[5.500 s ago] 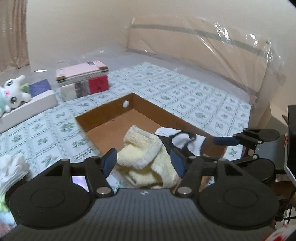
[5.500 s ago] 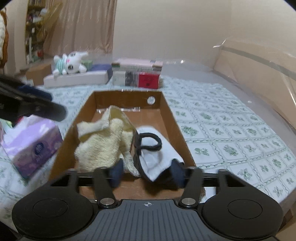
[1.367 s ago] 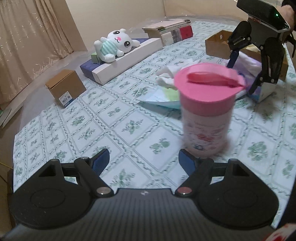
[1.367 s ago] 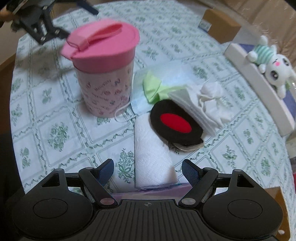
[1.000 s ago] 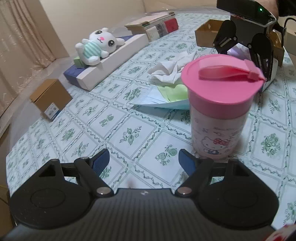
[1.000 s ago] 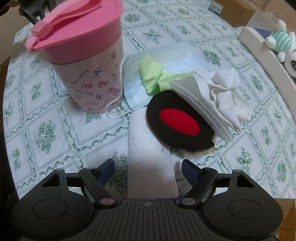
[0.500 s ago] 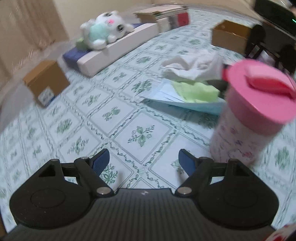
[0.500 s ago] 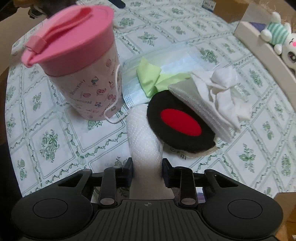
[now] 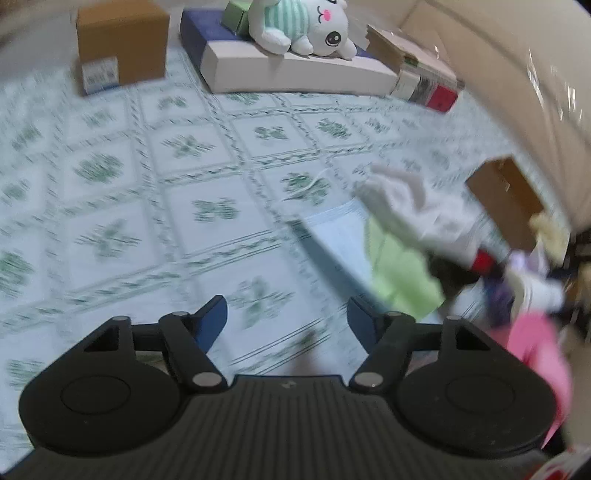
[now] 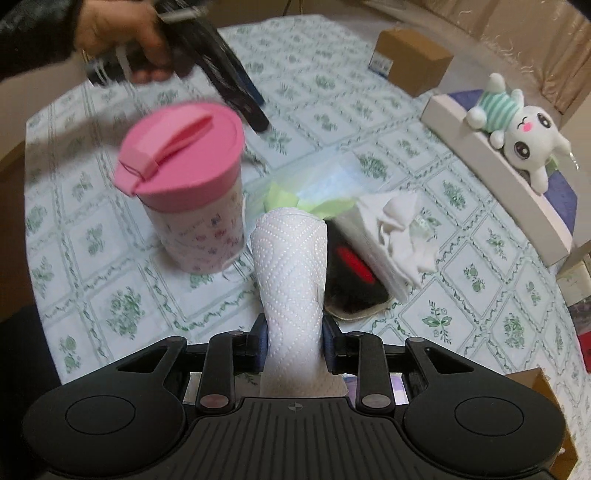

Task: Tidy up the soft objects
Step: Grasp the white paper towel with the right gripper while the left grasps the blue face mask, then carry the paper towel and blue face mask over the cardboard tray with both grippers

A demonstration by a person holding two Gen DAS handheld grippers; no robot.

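1. The paper towel (image 10: 291,273), centre of the right wrist view, is white paper embossed with a dotted diamond pattern.
2. The pink cup lid (image 10: 181,151), upper left, looks smooth matt plastic.
3. The plush bunny (image 10: 524,140), upper right, is fuzzy cloth.
4. The box (image 9: 120,44), upper left of the left wrist view, is matt brown cardboard.

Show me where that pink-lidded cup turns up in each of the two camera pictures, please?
Left wrist view: the pink-lidded cup is a blurred pink shape at the lower right edge, partly behind the left gripper.
Right wrist view: the cup stands upright, left of centre, beside the white paper towel held in the right gripper.
Shared landmark: the white plush bunny lying on the long white box.
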